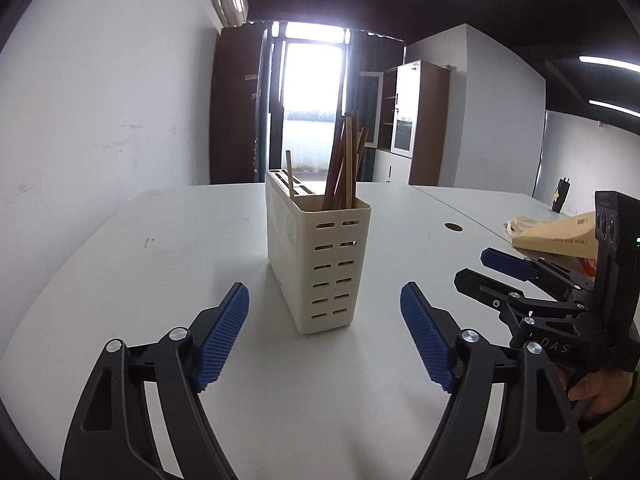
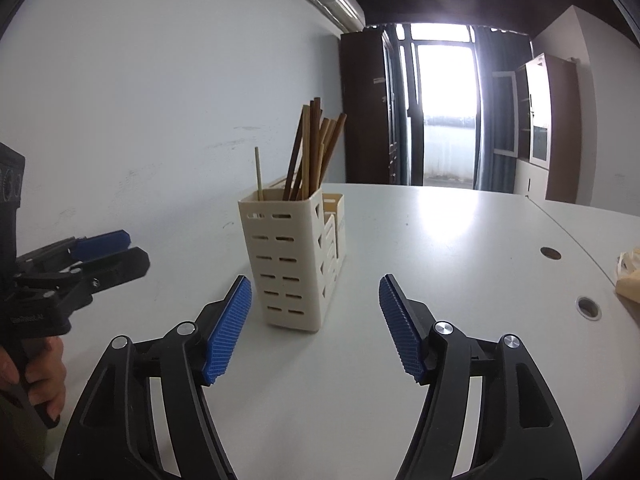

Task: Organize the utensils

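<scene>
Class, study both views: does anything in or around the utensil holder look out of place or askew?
One pale thin stick stands alone and upright, apart from the chopsticks that lean bundled in the holder. Nothing is spilled or damaged.

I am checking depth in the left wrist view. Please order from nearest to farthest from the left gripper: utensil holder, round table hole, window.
1. utensil holder, on the table straight ahead.
2. round table hole, farther, to the right.
3. window, at the far wall.

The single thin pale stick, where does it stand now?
In both wrist views the thin pale stick stands upright in the cream utensil holder, left of the brown chopstick bundle.
</scene>
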`<move>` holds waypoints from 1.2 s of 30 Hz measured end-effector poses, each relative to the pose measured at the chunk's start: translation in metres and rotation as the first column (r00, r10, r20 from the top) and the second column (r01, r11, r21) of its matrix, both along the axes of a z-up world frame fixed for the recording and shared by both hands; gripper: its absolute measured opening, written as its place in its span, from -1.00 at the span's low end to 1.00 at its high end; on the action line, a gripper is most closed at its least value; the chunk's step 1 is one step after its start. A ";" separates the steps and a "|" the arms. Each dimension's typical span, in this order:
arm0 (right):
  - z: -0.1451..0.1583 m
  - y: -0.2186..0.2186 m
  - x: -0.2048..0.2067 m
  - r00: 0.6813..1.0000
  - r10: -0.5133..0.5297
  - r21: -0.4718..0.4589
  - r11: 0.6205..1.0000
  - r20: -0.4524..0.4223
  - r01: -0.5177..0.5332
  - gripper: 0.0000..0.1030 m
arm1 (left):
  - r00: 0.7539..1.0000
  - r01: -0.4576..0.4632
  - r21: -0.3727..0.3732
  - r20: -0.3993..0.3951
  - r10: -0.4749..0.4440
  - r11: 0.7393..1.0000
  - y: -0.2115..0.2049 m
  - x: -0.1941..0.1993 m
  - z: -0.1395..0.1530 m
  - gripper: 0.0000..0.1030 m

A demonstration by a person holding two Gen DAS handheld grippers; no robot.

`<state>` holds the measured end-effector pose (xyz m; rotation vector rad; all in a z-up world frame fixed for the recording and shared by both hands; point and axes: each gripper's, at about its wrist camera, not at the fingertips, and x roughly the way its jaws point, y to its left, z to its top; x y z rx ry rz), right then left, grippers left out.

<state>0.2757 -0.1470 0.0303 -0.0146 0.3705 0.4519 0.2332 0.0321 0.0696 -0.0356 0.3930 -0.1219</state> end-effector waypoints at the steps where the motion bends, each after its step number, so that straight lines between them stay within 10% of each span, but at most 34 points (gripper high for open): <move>1: -0.003 -0.002 0.000 1.000 0.001 -0.002 1.000 -0.008 -0.001 0.33 | 1.000 -0.001 0.007 0.002 0.001 1.000 -0.002 -0.002 0.000 0.58; 19: -0.025 -0.009 -0.027 0.999 0.041 -0.001 0.999 0.010 -0.041 0.83 | 0.998 -0.055 0.027 -0.036 0.056 0.998 -0.008 -0.025 -0.026 0.88; 36: -0.032 -0.013 -0.030 0.999 0.054 0.006 0.999 -0.004 -0.054 0.88 | 0.995 -0.088 0.061 -0.038 0.091 0.994 -0.010 -0.025 -0.030 0.89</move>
